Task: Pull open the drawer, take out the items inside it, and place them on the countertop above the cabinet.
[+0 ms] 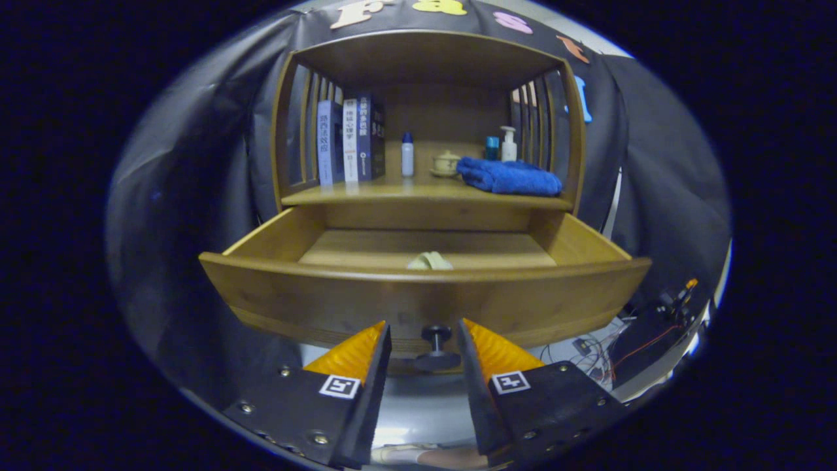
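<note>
Drawer out. My gripper released, fingers apart either side of the knob. Pale item lies beyond, above frame centre, inside.

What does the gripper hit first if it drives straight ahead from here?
Most likely the drawer knob, which sits between the open gripper fingers, with the drawer front right behind it. Depth is hard to judge; the knob looks untouched.
</note>
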`<control>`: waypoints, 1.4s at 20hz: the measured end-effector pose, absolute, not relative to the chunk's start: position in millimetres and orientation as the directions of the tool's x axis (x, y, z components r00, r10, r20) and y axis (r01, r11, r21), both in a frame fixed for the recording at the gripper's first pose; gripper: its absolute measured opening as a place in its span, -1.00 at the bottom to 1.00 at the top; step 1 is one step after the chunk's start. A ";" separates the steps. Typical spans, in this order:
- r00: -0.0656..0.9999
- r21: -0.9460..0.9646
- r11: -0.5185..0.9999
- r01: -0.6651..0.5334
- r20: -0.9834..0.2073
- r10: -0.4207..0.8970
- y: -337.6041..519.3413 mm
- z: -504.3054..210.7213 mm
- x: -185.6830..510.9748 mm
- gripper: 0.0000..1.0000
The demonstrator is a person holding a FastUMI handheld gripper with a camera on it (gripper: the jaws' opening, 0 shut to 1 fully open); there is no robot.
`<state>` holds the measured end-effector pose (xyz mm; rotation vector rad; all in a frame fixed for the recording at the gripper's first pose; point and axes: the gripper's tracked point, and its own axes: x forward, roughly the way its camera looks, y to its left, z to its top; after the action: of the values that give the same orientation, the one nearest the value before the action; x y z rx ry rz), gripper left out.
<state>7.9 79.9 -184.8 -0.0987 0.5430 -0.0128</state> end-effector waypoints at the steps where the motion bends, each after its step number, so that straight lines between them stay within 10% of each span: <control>1: 0.866 -0.112 0.993 -0.022 -0.498 -0.037 84.0 -174.7 13.4 0.19; 8: 0.896 -0.113 0.994 0.005 -0.440 -0.054 92.4 -126.6 77.3 0.44; 28: 0.577 -0.190 0.980 0.059 -0.795 -0.189 46.4 -229.4 125.8 0.47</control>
<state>125.8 46.4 -229.4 -0.1482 0.9456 -0.1458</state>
